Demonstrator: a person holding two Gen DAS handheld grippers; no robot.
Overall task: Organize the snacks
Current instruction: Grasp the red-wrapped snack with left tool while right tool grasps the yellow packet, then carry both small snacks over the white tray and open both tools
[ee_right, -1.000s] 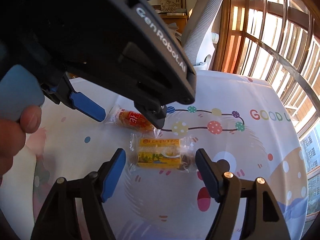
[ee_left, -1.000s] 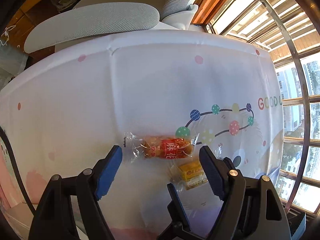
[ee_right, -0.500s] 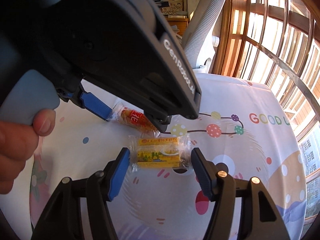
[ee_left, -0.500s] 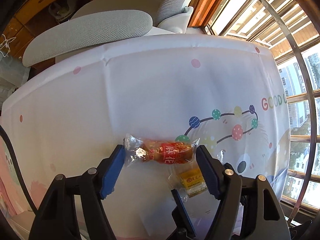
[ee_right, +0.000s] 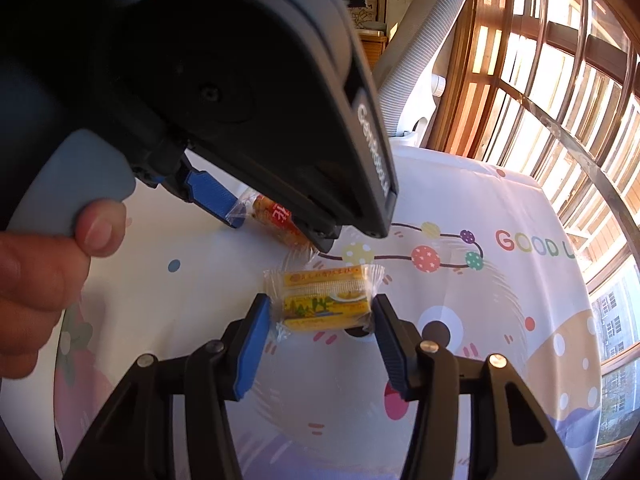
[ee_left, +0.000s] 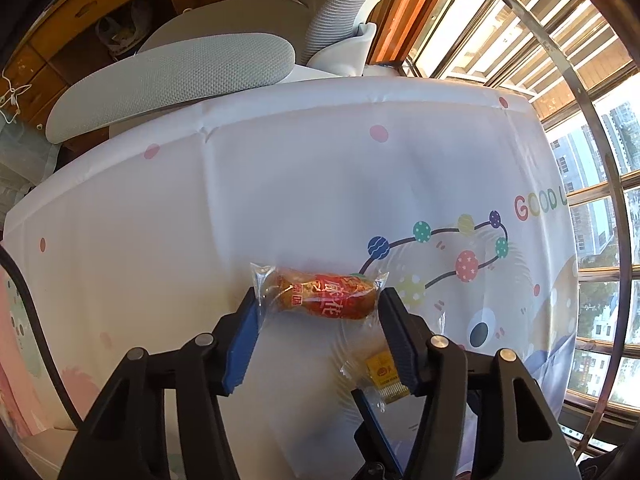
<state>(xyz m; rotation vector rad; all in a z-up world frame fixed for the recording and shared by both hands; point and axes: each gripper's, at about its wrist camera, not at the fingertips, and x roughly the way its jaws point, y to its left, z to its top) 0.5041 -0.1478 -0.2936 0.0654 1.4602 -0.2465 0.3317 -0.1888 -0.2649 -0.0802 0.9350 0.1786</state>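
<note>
White plastic printed with coloured dots and the letters "GOOD" covers the table (ee_left: 320,184), which fills most of both views. Beyond its far edge, at upper left of my left wrist view, sits a grey mesh chair (ee_left: 172,76), and a barred window (ee_left: 560,60) runs down the right side.

My left gripper (ee_left: 318,312) points down at the cloth in the lower middle of its view. Its jaws have just been closing, and the red snack pack (ee_left: 326,296) lies across the gap between them; the blue pads sit against the clear ends of its wrapper, though I cannot tell whether they squeeze it yet. My left hand (ee_right: 36,280) shows at the left edge of the right wrist view, wrapped round the handle.

My right gripper (ee_right: 318,316) has also just been closing. The yellow snack pack (ee_right: 324,296) lies flat between its jaws at lower centre, its wrapper ends touching both pads. The two packs rest just beside each other on the cloth.
</note>
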